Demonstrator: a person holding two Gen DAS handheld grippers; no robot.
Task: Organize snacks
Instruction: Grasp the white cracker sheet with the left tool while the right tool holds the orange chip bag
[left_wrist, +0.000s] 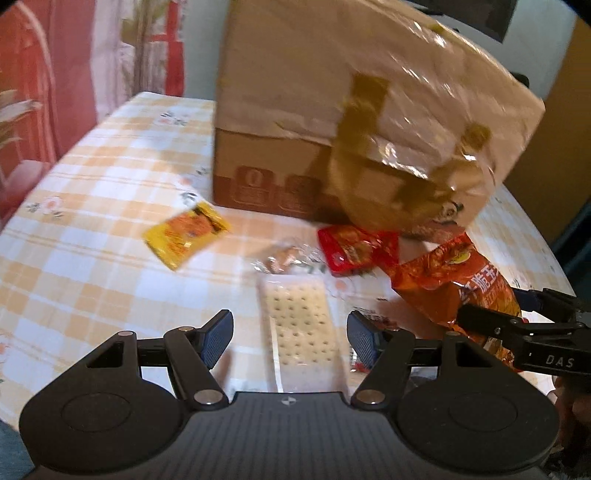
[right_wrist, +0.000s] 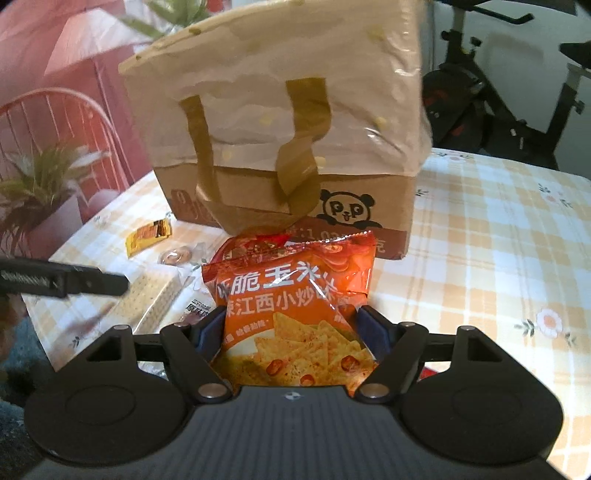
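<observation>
Right tool (right_wrist: 291, 328) clamped on the orange chip bag (right_wrist: 295, 306), pads pressing both sides of its lower half, bag standing upright between them. Directly behind, touching its top edge, the tan tote (right_wrist: 280, 122) with its olive handles, draped over a cardboard box (right_wrist: 369, 206) bearing a panda print. All resting on a checked surface (right_wrist: 498, 258).

Left tool (left_wrist: 291, 339) hanging apart, jaws spread wide, nothing pinched. Between and just ahead of its fingers (left_wrist: 218, 338), a clear-wrapped cracker pack (left_wrist: 299, 325) lying flat on the surface, not touched by either pad. Beyond the crackers, a small clear-wrapped sweet (left_wrist: 284, 258), too blurred to read. To its right, a red packet (left_wrist: 351, 249), partly tucked under the tote's lower edge. Off to the left, well apart, a yellow packet (left_wrist: 188, 236) lying alone, tilted.

From the left view, chip bag poking in at the right edge, gripped by the right tool's black fingers. From the right view, left tool's finger reaching in from the left over the crackers. Behind the surface, red-patterned curtain (left_wrist: 44, 92); exercise bike (right_wrist: 498, 92) at the far right.
</observation>
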